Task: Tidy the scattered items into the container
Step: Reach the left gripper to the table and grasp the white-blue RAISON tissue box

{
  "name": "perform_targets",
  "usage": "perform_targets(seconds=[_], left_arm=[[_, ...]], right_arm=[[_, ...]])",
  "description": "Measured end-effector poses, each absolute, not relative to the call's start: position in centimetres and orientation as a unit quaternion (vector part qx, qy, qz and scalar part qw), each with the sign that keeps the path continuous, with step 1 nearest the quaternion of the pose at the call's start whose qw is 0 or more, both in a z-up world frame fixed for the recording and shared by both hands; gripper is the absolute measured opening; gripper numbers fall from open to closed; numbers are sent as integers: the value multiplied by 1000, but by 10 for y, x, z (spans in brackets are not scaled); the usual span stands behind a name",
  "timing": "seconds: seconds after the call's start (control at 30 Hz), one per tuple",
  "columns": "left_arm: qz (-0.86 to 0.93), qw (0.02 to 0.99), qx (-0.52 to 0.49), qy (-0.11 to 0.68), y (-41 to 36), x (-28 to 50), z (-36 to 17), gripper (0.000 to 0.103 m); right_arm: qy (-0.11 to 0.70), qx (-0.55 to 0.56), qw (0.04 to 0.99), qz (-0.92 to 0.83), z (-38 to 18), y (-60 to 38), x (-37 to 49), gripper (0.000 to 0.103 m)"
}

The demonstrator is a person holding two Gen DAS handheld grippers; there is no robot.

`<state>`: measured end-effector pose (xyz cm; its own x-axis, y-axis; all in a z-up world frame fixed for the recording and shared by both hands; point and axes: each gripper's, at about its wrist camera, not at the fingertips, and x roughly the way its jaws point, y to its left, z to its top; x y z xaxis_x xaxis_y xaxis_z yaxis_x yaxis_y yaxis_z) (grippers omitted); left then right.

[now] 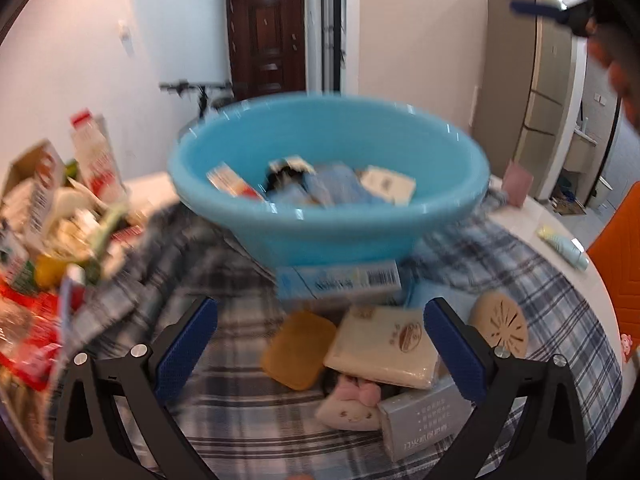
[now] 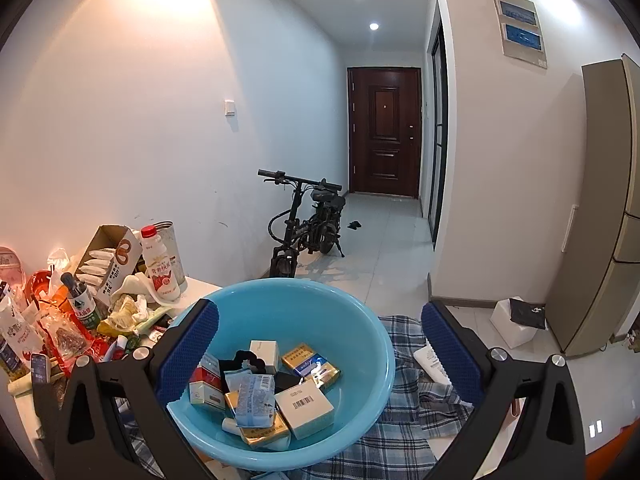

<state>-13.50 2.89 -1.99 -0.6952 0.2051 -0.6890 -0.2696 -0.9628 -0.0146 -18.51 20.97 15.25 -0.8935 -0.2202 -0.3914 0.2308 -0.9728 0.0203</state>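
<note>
A light blue plastic basin (image 1: 328,216) (image 2: 360,344) stands on a plaid cloth (image 1: 224,344) and holds several small boxes and packets. In the left wrist view, loose items lie on the cloth in front of it: a blue-and-white box (image 1: 340,282), an amber soap-like block (image 1: 298,350), a cream tissue pack (image 1: 384,346), a round beige disc (image 1: 500,324), a pink plush toy (image 1: 352,404) and a grey box (image 1: 420,416). My left gripper (image 1: 320,344) hangs open above these items, holding nothing. My right gripper (image 2: 320,352) is open and empty above the basin.
A cluttered pile of bottles, cartons and snack packets (image 2: 80,304) fills the table's left side. A pale tube (image 1: 564,246) lies near the table's right edge beside an orange chair (image 1: 620,256). A white remote (image 2: 434,364) lies on the cloth. A bike (image 2: 308,224) stands in the hallway.
</note>
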Motion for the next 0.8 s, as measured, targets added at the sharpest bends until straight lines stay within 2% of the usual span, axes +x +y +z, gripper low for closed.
perform_targets(seconds=[0.8], left_arm=[[914, 108, -390, 32, 42, -175, -58, 103]], right_arm=[[14, 199, 136, -970, 153, 207, -185, 103]])
